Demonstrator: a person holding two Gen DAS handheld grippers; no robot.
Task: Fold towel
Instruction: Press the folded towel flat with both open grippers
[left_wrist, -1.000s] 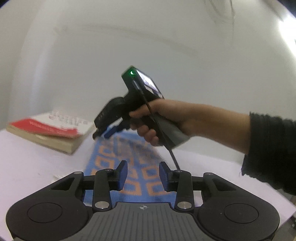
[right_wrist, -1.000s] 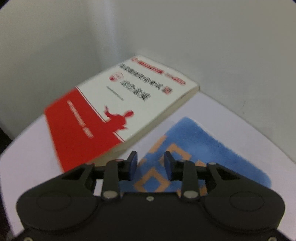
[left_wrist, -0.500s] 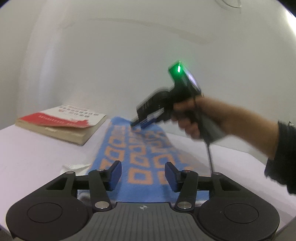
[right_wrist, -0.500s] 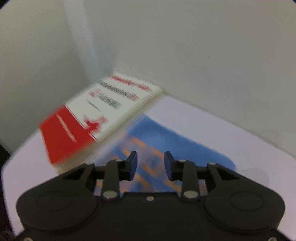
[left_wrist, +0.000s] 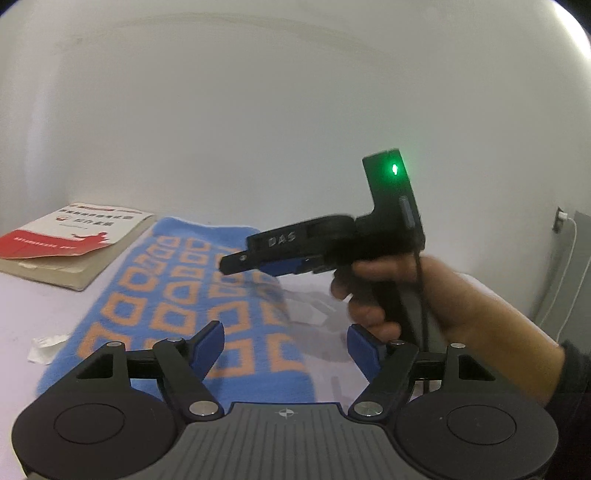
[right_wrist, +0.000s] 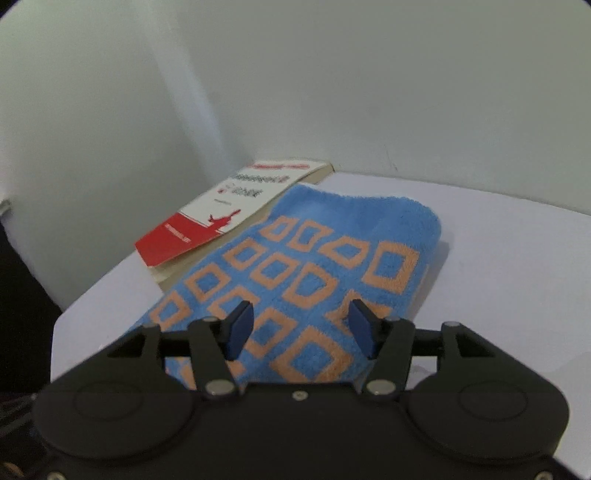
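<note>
Within the last second both sets of jaws had spread wide, and the right gripper had risen off the cloth and pulled back toward the right of the left wrist view. Judged from that, a fold had just been let go; the thick rounded far edge in the right wrist view suggested the towel (right_wrist: 310, 266) already lay doubled.

Going left to right in the left wrist view: a red and white book (left_wrist: 70, 240) sat at the left edge on the white table (left_wrist: 44, 295), its near side just beside the towel (left_wrist: 192, 295). A crumpled scrap of paper (left_wrist: 46, 341) lay at lower left, touching or nearly touching the cloth's left border. The blue towel with orange squares ran up the middle. The left gripper (left_wrist: 286, 349) hovered wide open at its near end, holding nothing. At centre right the right gripper (left_wrist: 236, 263) hung above the cloth, empty.

In the right wrist view the right gripper (right_wrist: 299, 328) gaped over the towel. The book crowded its upper-left side and could hamper another fold.
</note>
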